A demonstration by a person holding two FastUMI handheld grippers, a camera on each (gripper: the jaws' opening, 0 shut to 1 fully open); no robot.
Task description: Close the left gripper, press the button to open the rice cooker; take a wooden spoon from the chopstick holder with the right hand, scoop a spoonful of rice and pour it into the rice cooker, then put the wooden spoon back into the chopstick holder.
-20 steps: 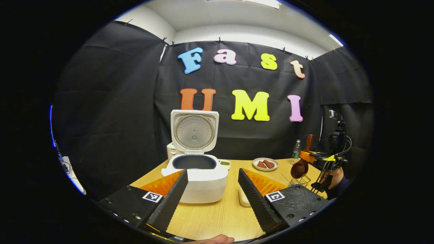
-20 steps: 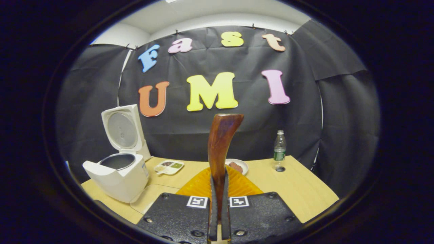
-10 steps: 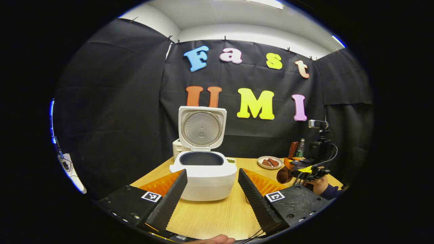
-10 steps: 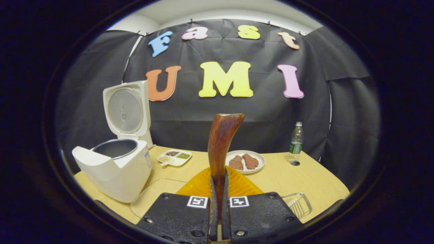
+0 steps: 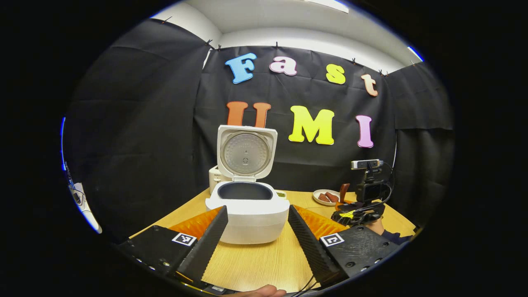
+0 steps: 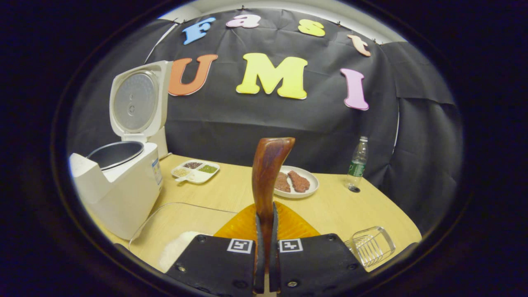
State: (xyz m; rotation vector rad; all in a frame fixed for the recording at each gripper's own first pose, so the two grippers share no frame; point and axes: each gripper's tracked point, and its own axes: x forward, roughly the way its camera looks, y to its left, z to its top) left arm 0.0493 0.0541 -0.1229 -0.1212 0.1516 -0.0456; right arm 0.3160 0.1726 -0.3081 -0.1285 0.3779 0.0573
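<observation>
Gripping the dark brown carved wooden spoon [image 6: 269, 173] by its handle, the right gripper [image 6: 264, 251] has both fingers pressed against the wood, the handle standing up between them. Compared with a second ago this gripper has dropped low over the pale wood-grain worktop [image 6: 231, 192]: in the left gripper view it now sits just above the surface on the right [image 5: 358, 214], where before it hung higher with the spoon bowl in plain sight. A clear plastic tray holding a heap of white rice [image 6: 175, 247] has come into the right gripper view just beside the fingers, and the wire chopstick holder [image 6: 371, 243] shows at lower right. My reading is that the scoop is about to begin; the spoon bowl itself is hidden below the fingers, so I cannot tell whether it touches the rice yet.

The left gripper [image 5: 255, 235] hangs with its jaws wide apart, holding nothing, facing the white rice cooker [image 5: 247, 214], whose lid already stands upright over the dark inner pot.

Farther off lie a white divided dish of grains [image 6: 194, 170], a white plate with two reddish-brown pieces [image 6: 295, 181] and a clear plastic bottle with a green label [image 6: 357, 163]. That label, and a sticker on the cooker's side, are too small to read.
</observation>
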